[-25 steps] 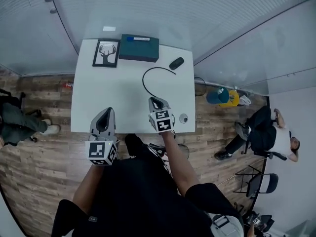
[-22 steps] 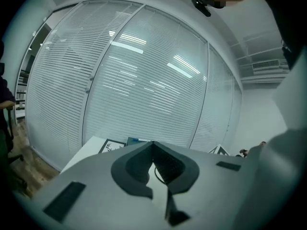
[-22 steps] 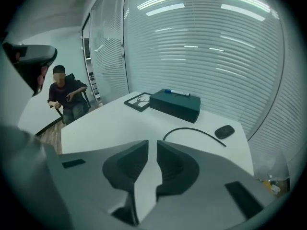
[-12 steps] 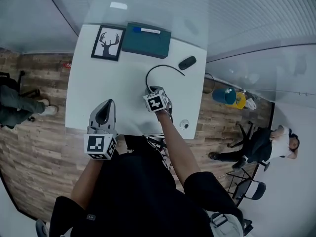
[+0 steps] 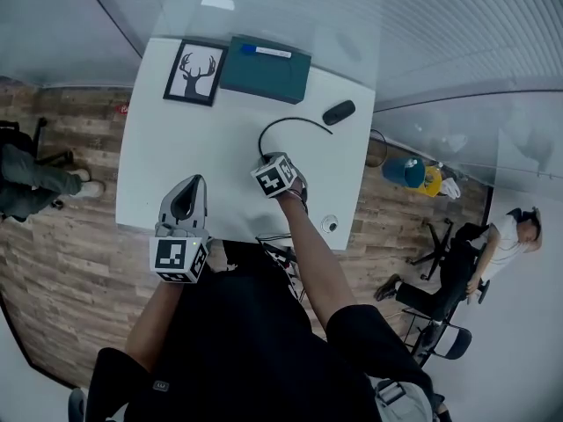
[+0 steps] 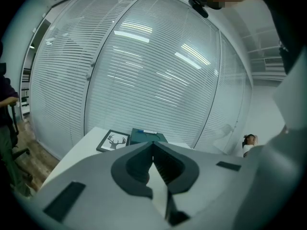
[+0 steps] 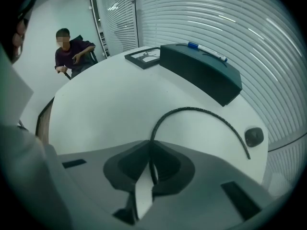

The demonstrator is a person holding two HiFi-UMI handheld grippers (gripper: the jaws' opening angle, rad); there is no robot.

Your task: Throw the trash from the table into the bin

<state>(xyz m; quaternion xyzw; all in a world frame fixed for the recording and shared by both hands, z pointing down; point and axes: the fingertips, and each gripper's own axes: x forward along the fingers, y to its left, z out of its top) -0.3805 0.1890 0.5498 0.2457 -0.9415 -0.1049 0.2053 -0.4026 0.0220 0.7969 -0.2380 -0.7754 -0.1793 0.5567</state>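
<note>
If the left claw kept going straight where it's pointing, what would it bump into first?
Probably the white table top, since the left claw tilts slightly down over it. If it cleared the table, the dark green box just beyond its tip would come next. Depth is hard to judge.

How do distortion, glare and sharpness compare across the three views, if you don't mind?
Head view: the fisheye bows the edges of the table; the light is even, with one lamp reflection on the glass. Left gripper view: a dark round vignette, the blinds curve strongly, and streaks of glare cross them. Right gripper view: the same vignette, yet the cable is sharp.
</note>
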